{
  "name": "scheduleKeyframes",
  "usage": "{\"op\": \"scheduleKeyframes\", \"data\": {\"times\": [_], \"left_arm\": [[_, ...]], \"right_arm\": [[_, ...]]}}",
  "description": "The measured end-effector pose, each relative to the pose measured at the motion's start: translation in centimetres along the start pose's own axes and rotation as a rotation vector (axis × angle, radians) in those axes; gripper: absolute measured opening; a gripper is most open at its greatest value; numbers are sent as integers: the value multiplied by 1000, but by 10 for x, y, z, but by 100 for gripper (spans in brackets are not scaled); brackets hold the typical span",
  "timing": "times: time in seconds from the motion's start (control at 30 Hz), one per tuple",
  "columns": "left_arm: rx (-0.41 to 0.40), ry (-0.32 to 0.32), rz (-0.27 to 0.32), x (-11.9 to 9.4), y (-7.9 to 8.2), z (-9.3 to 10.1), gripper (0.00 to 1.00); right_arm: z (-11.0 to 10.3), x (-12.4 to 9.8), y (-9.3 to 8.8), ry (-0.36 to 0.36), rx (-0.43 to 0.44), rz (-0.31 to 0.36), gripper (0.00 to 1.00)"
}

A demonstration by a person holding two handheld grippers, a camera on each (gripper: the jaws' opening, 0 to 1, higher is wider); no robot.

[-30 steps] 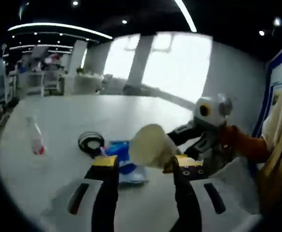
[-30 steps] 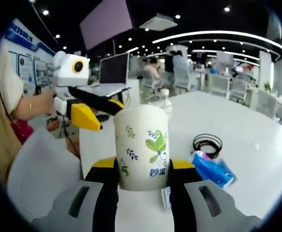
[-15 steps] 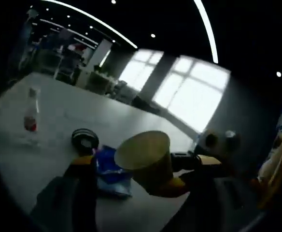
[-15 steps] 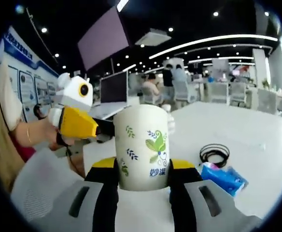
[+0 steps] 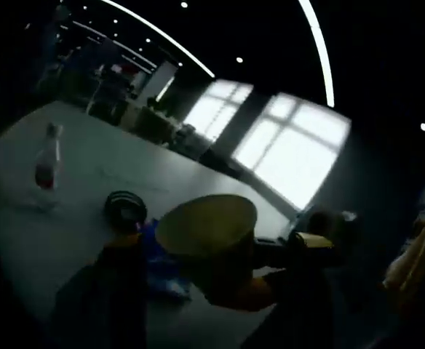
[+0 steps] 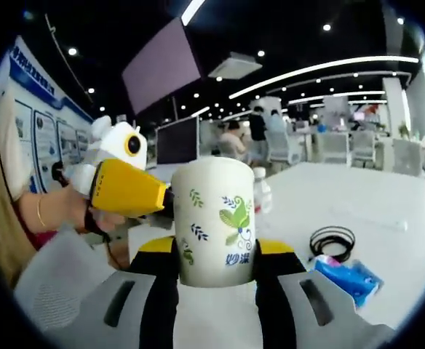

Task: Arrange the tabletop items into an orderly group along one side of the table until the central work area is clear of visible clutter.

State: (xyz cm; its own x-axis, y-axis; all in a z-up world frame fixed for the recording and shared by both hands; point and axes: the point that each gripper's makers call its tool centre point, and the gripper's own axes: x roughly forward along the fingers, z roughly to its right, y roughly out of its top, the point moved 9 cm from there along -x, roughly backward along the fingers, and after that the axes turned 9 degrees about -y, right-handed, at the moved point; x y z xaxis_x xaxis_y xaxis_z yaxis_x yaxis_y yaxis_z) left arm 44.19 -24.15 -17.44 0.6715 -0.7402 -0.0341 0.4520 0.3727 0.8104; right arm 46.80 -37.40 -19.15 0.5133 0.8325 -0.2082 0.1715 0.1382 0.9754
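The right claw (image 6: 214,254) is clamped on a white paper cup (image 6: 212,220) printed with green leaves, its two jaws pressed against the cup's lower sides and the cup held upright above the white desk (image 6: 387,218). In the right gripper view the left claw (image 6: 165,200) comes in from the left, its yellow jaw reaching to the cup's rim; a hand (image 6: 67,211) grips its body. Whether the left claw's jaws are apart or together cannot be told: the left gripper view is dark and the cup (image 5: 216,243) hides the gap between them.

On the desk, to the right of the cup in the right gripper view, lie a coil of black cable (image 6: 332,240) and, just beside it, a blue tissue pack (image 6: 346,276). A clear plastic bottle (image 6: 260,190) stands behind the cup, nearer the far edge. In the left gripper view the bottle (image 5: 47,167) with its red label stands well apart from the cable coil (image 5: 124,209) and the blue pack (image 5: 160,262).
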Motion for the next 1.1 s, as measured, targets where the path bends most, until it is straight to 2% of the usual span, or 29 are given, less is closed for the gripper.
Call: {"op": "scheduleKeyframes", "data": {"times": [0.33,0.43,0.47,0.63,1.1], "left_arm": [[-12,8,-1,-3,0,-4,50],[10,40,-13,-5,-1,-8,44],[1,27,-21,-5,-3,-6,43],[11,35,-36,-4,-4,-8,42],[85,47,-64,-6,-5,-6,40]], "right_arm": [[-2,3,0,-26,-26,13,40],[-3,3,0,-27,-40,14,40],[-4,4,-1,-28,-47,6,40],[-5,4,-4,-25,-57,-7,40],[-6,3,-7,-19,-40,-35,41]]}}
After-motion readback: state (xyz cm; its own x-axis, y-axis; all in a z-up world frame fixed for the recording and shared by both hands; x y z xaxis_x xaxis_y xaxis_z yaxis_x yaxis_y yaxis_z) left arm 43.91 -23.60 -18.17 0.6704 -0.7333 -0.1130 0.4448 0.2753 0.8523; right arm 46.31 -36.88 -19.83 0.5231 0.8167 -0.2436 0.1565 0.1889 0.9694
